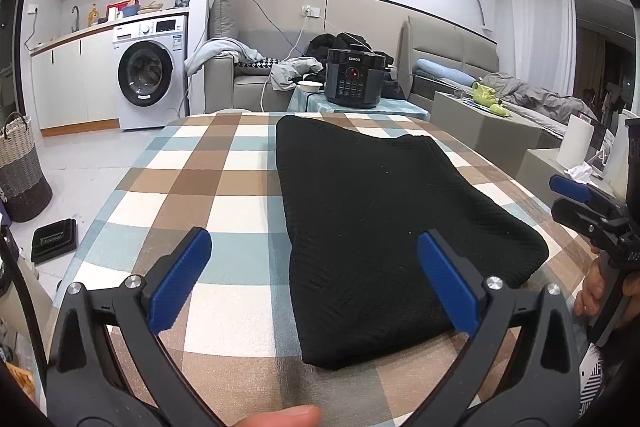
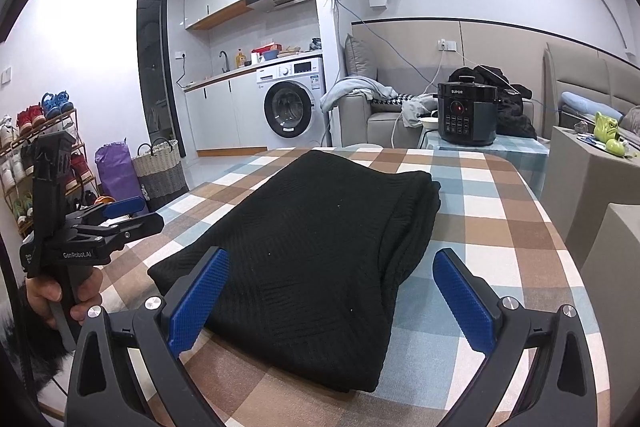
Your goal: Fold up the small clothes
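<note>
Garment (image 1: 384, 227) lies folded on the checked worktop (image 1: 192, 187), its long axis running away from us toward the cooker (image 1: 354, 77). Both claws, left (image 1: 314, 279) and right (image 2: 332, 299), gape empty at its near end; neither looks closer.

Black plastic left gripper (image 1: 314, 281), right gripper (image 2: 330, 295), ribbed blue jaws, silver screws ("GenRobot.AI" lettering)

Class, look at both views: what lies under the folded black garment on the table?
The black garment lies on a checked tablecloth in brown, blue and white, which shows all around it. The cloth beneath it is covered, so anything lying there cannot be seen.
</note>
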`<action>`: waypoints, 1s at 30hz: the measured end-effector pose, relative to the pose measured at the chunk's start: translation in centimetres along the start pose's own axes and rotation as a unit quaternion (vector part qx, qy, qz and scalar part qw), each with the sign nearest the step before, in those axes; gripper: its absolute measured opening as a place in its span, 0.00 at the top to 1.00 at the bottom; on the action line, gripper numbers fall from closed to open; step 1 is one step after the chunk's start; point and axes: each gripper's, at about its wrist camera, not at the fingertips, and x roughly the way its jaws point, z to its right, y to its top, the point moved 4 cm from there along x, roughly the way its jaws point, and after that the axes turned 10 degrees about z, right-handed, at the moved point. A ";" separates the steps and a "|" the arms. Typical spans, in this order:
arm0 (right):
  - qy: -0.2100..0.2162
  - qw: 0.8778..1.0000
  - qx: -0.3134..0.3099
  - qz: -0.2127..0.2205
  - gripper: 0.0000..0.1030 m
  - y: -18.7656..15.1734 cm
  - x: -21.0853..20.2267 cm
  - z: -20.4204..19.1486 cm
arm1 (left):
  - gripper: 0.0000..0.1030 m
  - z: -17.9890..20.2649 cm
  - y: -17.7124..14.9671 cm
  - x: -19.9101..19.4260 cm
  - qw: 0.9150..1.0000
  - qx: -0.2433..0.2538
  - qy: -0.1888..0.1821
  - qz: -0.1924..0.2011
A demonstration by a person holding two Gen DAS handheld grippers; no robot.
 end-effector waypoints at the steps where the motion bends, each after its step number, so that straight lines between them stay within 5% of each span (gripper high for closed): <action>1: 0.000 1.000 0.000 0.000 0.00 0.0 0.0 0.0 | 0.01 0.0 0.0 0.0 1.000 -0.001 0.000 -0.001; 30: -0.001 1.000 -0.008 0.001 0.00 -0.1 0.2 -0.4 | 0.01 -0.1 0.1 0.0 1.000 -0.002 -0.001 -0.002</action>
